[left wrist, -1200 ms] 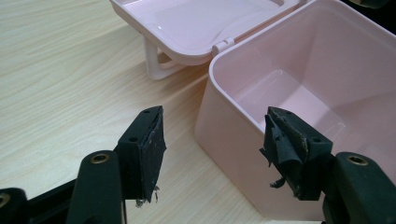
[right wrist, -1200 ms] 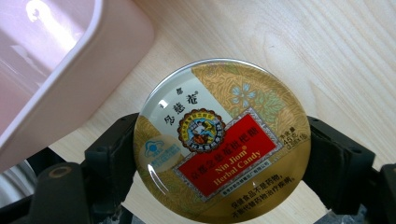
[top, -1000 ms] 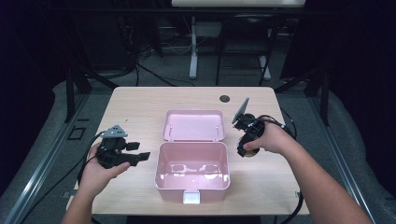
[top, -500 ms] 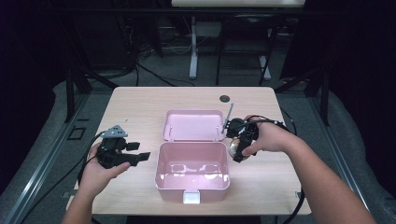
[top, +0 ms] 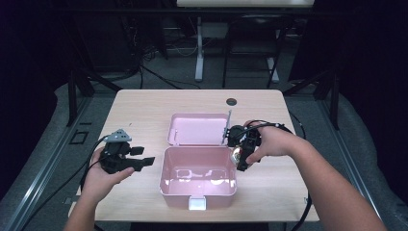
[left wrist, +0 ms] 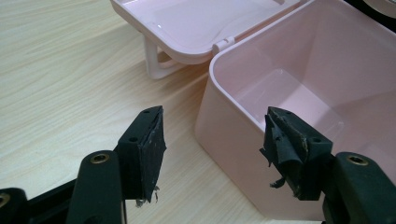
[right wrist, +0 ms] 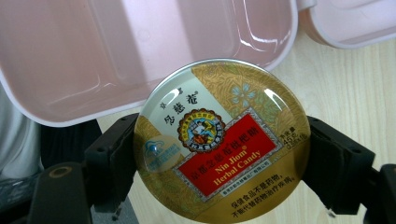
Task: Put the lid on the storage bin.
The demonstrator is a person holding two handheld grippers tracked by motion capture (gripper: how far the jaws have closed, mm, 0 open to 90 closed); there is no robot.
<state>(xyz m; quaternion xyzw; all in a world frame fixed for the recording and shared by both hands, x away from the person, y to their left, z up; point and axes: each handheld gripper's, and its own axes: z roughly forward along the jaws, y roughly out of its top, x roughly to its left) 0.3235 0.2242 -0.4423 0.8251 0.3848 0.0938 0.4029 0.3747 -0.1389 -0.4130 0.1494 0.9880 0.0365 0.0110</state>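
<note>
An open pink box (top: 198, 190) sits at the table's middle front, its lid (top: 197, 129) folded back flat behind it. My right gripper (top: 239, 156) hovers at the box's right rim, shut on a round gold candy tin (right wrist: 221, 140) with a red label; the tin (top: 236, 154) hangs just over the rim edge (right wrist: 140, 105). Left of the box, my left gripper (top: 144, 161) is open and holds nothing, its pads (left wrist: 148, 144) apart beside the box's wall (left wrist: 233, 140). The box interior (left wrist: 308, 88) looks bare.
The light wood table (top: 144, 106) has a dark round hole (top: 232, 101) near its back edge. Cables trail from both grippers. Dark floor, table legs and cords lie behind the table.
My right gripper has carried the tin leftward, from right of the lid to the box's right rim. The left gripper has stayed put.
</note>
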